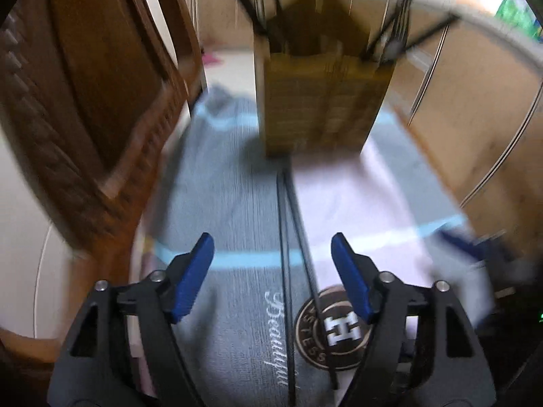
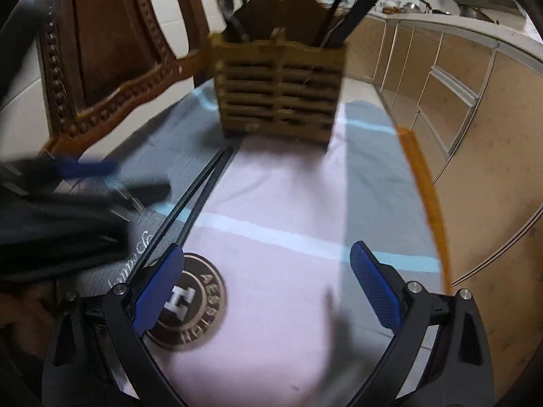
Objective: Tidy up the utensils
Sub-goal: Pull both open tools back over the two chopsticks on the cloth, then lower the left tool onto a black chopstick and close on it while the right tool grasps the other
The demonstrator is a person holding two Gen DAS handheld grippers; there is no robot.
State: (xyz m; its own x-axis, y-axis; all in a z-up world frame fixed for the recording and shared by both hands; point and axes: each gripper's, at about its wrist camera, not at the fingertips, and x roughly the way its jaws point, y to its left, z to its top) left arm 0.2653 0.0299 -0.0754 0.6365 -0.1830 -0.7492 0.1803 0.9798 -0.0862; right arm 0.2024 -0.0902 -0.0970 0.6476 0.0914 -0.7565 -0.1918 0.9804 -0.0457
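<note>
Both grippers empty: left gripper (image 1: pixel 273 254) fingers apart, right gripper (image 2: pixel 268 264) fingers apart. 2 chopsticks (image 1: pixel 288 237) lie on the towel (image 1: pixel 230 203) between the left fingers, beside the right's left finger. Holder (image 2: pixel 280 88) ahead. Likely next: grasp the chopsticks, then lift them into the holder.

Both tools (image 1: pixel 273 247) (image 2: pixel 268 257) agape, angled downward

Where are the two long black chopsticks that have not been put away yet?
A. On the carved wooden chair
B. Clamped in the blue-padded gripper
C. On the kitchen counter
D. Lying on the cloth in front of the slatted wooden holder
D: the pair of black chopsticks lies flat on the grey and pink cloth, running up toward the slatted wooden utensil holder; no gripper pads touch it.
</note>
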